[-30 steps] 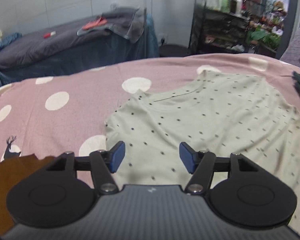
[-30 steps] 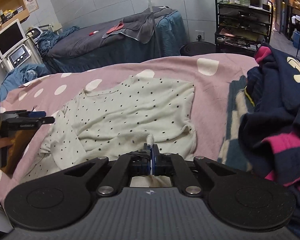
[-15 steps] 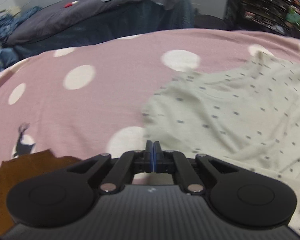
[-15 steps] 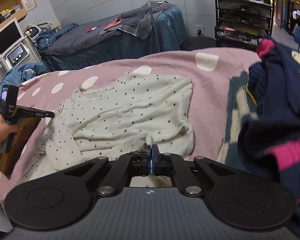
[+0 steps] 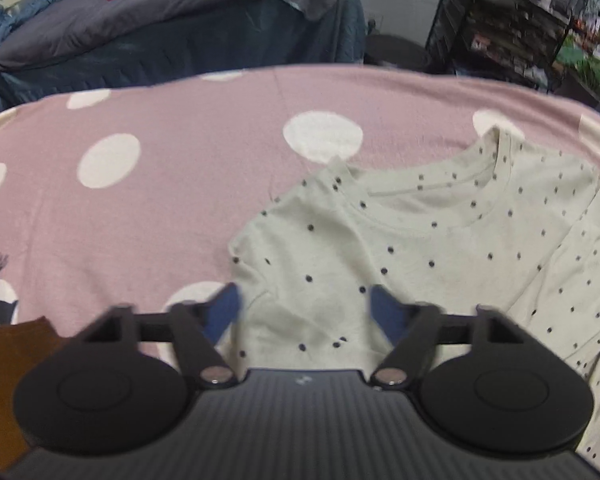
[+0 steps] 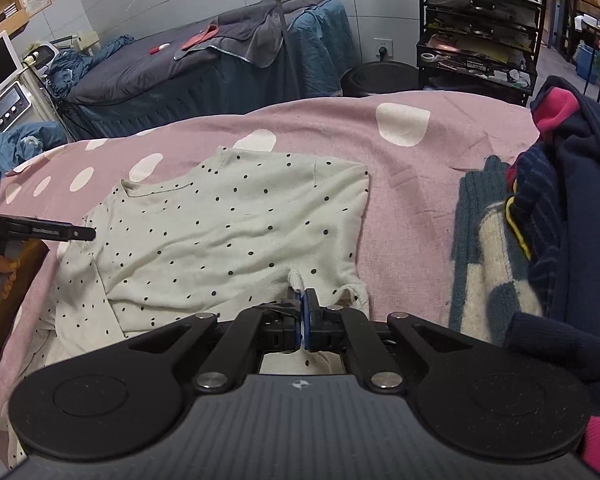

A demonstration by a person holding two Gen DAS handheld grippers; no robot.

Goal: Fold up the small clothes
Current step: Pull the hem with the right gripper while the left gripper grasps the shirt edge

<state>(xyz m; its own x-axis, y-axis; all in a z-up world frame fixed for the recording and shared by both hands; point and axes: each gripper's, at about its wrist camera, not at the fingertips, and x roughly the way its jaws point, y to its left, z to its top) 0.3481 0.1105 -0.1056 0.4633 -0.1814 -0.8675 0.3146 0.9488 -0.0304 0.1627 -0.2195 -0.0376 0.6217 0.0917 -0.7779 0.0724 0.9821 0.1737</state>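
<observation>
A cream shirt with black dots (image 6: 228, 236) lies spread on the pink spotted sheet (image 6: 412, 200), neckline at the far left. My right gripper (image 6: 302, 312) is shut on a fold of the shirt's near hem. In the left wrist view my left gripper (image 5: 306, 312) is open over the shirt's (image 5: 400, 248) shoulder and sleeve edge, blue pads either side of the cloth. The left gripper also shows in the right wrist view (image 6: 44, 234) at the shirt's left side.
A pile of dark navy, pink and striped clothes (image 6: 552, 240) lies on the right of the sheet. A brown board (image 5: 4, 380) sits at the left edge. A dark bed (image 6: 204, 64) and a black shelf rack (image 6: 476, 32) stand behind.
My left gripper was open, shut beside the shirt half a second ago, and is open again over the shoulder. The right gripper has kept its hold on the hem.
</observation>
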